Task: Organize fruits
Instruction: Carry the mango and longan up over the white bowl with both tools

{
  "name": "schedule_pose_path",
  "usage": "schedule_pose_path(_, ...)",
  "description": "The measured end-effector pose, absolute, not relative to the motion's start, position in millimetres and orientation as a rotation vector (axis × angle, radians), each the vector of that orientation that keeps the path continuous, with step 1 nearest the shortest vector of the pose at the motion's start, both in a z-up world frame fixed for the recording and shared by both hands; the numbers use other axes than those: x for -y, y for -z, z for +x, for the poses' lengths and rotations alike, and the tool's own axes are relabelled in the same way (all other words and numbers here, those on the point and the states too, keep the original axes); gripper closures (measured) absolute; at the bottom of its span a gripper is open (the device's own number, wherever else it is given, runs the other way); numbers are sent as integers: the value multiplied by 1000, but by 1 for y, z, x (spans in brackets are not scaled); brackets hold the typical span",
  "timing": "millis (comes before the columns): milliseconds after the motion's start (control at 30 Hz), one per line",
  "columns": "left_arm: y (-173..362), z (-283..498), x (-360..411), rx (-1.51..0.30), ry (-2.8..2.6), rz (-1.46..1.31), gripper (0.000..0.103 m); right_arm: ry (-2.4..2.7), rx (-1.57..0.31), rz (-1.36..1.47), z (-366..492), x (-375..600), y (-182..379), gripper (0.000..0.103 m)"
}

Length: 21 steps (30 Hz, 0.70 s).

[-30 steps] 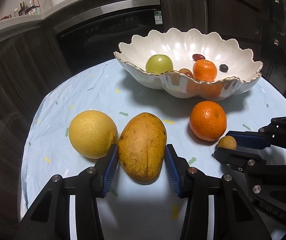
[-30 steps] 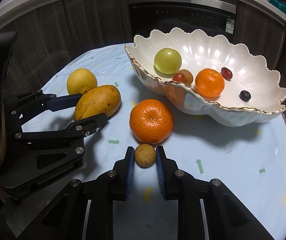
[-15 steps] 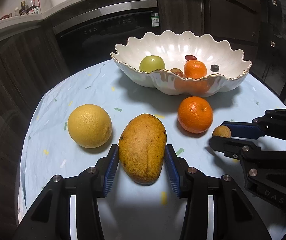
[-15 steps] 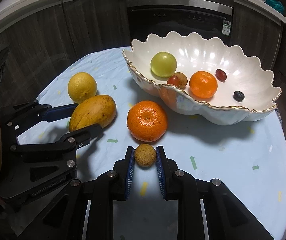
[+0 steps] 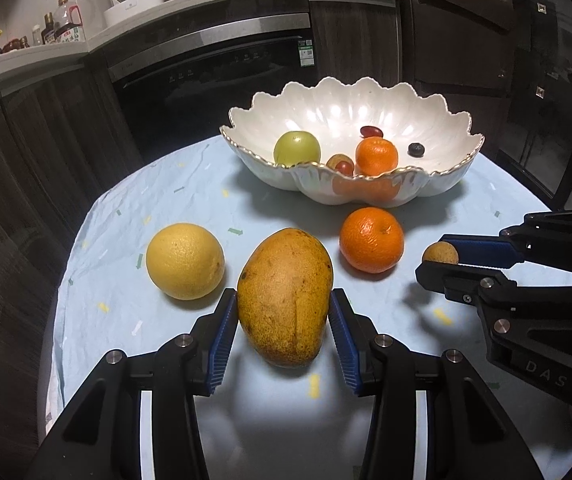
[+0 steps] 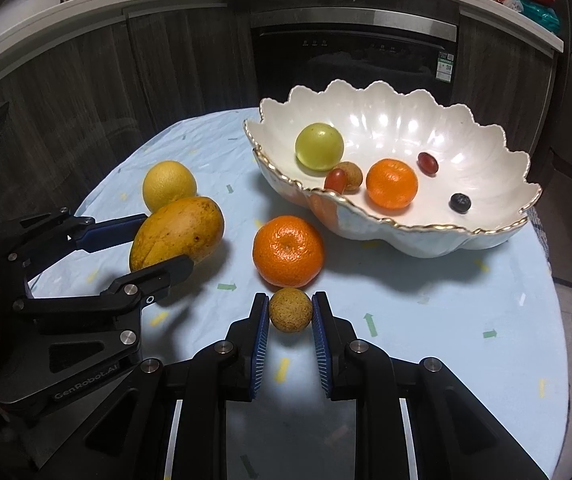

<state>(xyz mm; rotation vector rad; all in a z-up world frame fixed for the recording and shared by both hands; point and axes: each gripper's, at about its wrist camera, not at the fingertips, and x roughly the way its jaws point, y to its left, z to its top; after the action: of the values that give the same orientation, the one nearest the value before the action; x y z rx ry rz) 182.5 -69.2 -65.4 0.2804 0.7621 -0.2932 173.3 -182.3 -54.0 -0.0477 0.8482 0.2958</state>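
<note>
A: Biggest worry first: the mango [image 5: 285,296]. The left gripper [image 5: 280,334] pinches it across its width, both blue pads against the skin, and it looks lifted off the surface [image 5: 134,200], judging by the shadow under it.

B: What could go wrong?

A: It is heavy and rounded, and I judge it could pivot or slide out between the pads on the way to the bowl [image 5: 442,184]. It could also clip the scalloped rim, or land on the small fruits already inside.

B: How does it lie?

A: Its long axis runs roughly along the fingers, the broader end towards the bowl and the narrower end back towards the camera, leaning a little to the right at the far end.

B: And the smaller one?

A: The right gripper [image 6: 289,318] is nearly pressed together on a small brown fruit [image 6: 290,309], held just in front of the loose orange [image 6: 288,251]. It is round, so no axis to speak of. Being tiny, it might pop free, and the gripper could nudge that orange into rolling.
</note>
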Motion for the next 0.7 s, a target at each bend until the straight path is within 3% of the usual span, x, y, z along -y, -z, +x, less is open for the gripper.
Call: schedule_pose_path(700,23,185,95,-669,328,290,58,-228,-748,-66,174,213,11,80)
